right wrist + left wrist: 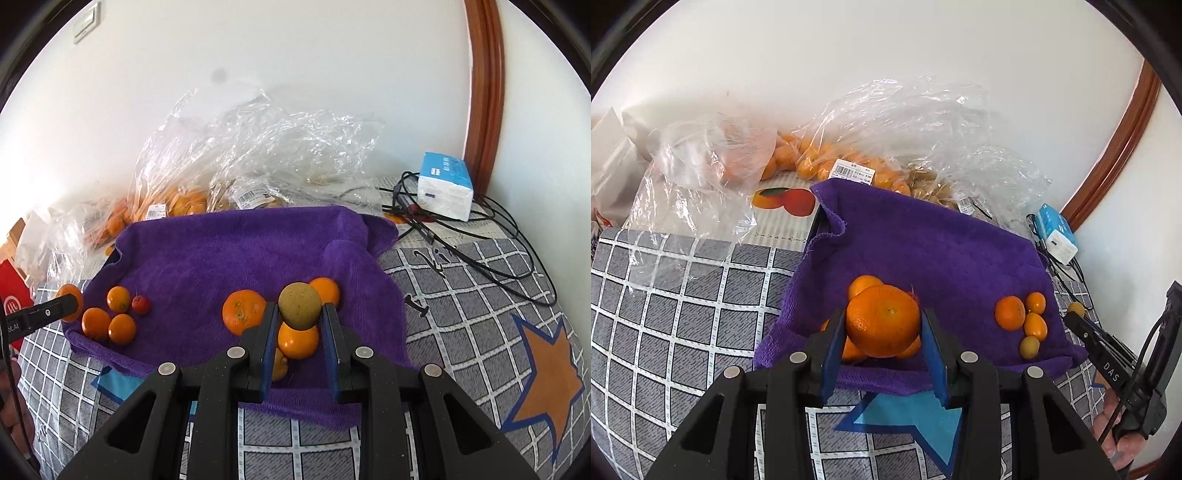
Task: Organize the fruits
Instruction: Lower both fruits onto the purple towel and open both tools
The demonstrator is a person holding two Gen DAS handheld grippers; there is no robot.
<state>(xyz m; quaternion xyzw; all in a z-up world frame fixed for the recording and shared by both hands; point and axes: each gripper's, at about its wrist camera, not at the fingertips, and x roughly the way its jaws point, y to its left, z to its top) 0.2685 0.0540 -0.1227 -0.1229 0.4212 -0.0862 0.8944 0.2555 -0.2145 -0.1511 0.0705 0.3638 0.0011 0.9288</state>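
Fruits lay in two clusters on the purple towel [229, 251]: oranges toward nine o'clock, a mixed group [255, 314] at centre in the right wrist view. My left gripper [884, 328] pinched a large mandarin [882, 319] just above its pile [862, 286]. My right gripper [300, 314] pinched a greenish-brown kumquat [299, 305] over another orange [298, 341]. I judged both were mid-placement — best to lower each slowly beside like fruit, then part the jaws gently so nothing rolled off the towel's near edge at six o'clock.
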